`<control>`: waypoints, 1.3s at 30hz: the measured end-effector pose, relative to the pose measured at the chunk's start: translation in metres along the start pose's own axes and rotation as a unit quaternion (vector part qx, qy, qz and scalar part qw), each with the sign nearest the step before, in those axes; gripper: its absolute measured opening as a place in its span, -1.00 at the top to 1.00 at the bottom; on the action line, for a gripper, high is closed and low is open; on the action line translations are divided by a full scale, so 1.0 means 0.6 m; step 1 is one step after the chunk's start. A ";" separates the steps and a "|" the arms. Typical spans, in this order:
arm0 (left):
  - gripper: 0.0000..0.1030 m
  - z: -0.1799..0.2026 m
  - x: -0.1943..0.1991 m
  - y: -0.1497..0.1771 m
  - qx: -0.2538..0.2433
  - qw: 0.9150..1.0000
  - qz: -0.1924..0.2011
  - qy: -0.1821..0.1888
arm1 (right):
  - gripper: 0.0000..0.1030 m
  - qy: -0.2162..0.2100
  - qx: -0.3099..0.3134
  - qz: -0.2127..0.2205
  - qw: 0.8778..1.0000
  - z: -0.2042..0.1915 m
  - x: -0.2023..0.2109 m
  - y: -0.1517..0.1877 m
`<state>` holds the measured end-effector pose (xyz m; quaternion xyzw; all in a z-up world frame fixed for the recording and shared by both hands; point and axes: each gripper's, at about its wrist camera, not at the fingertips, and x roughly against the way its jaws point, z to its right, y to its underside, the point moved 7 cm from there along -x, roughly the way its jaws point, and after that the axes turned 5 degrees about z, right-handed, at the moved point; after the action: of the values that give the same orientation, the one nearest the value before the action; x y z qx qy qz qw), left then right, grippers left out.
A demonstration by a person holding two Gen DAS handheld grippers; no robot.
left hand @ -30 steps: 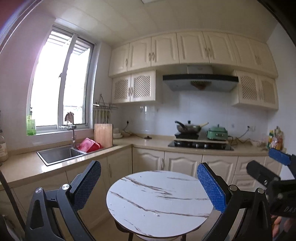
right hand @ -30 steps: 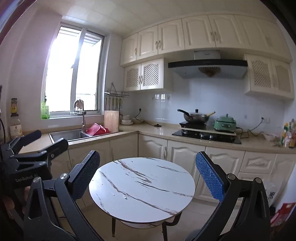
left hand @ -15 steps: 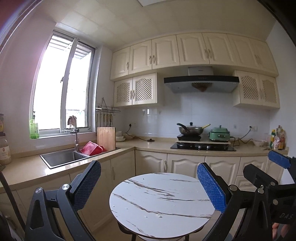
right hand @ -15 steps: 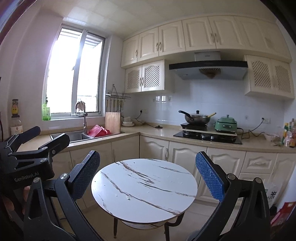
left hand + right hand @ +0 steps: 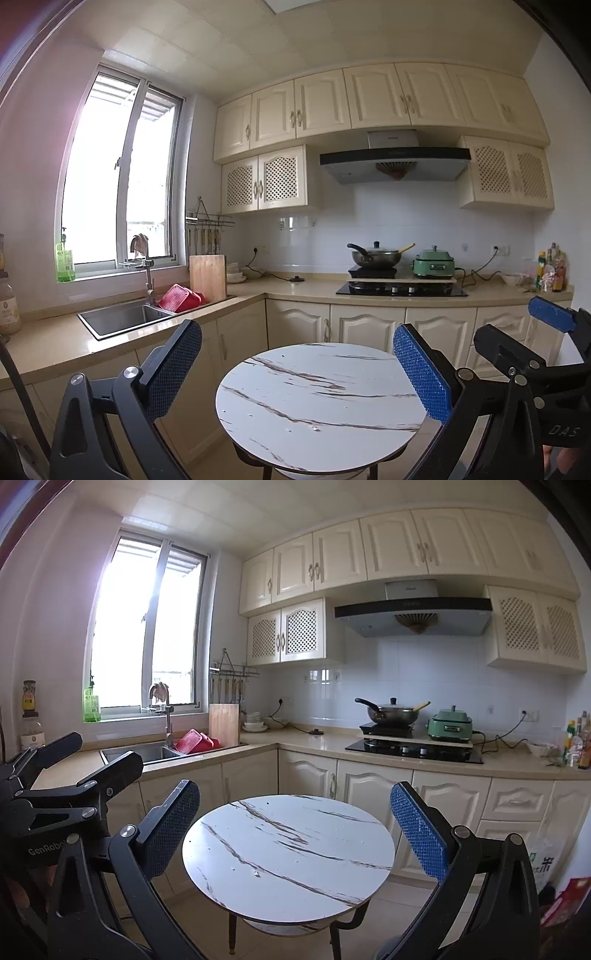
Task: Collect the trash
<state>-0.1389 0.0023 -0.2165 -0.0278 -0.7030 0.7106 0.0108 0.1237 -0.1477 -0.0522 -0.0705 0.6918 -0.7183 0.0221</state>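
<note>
**Operator:** I hold both grippers up, side by side, facing a round marble-topped bench point(image 5: 288, 853) in a kitchen. My left gripper point(image 5: 295, 369) has its jaws spread wide, holding nothing. My right gripper point(image 5: 293, 829) is the same, wide apart and empty.

**Listener:** Where is the trash?

**Operator:** I see none I can name. The only marks are a few tiny pale specks point(image 5: 255, 874) on the bench top, ahead of and below both grippers; I cannot tell what they are. They sit nearer the middle of my right gripper's view, so I judge that arm better placed.
</note>
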 end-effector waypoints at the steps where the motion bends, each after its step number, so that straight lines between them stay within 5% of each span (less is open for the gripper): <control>1: -0.99 -0.004 -0.002 0.002 0.000 1.000 0.000 0.000 | -1.00 0.000 -0.001 -0.001 1.000 0.000 0.000 0.000; 39: -0.99 -0.048 -0.050 0.018 -0.004 1.000 -0.001 0.008 | -1.00 0.001 -0.005 -0.001 1.000 -0.002 0.002 0.001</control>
<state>-0.1070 0.0291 -0.2266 -0.0330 -0.7057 0.7076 0.0169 0.1225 -0.1467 -0.0528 -0.0706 0.6953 -0.7150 0.0202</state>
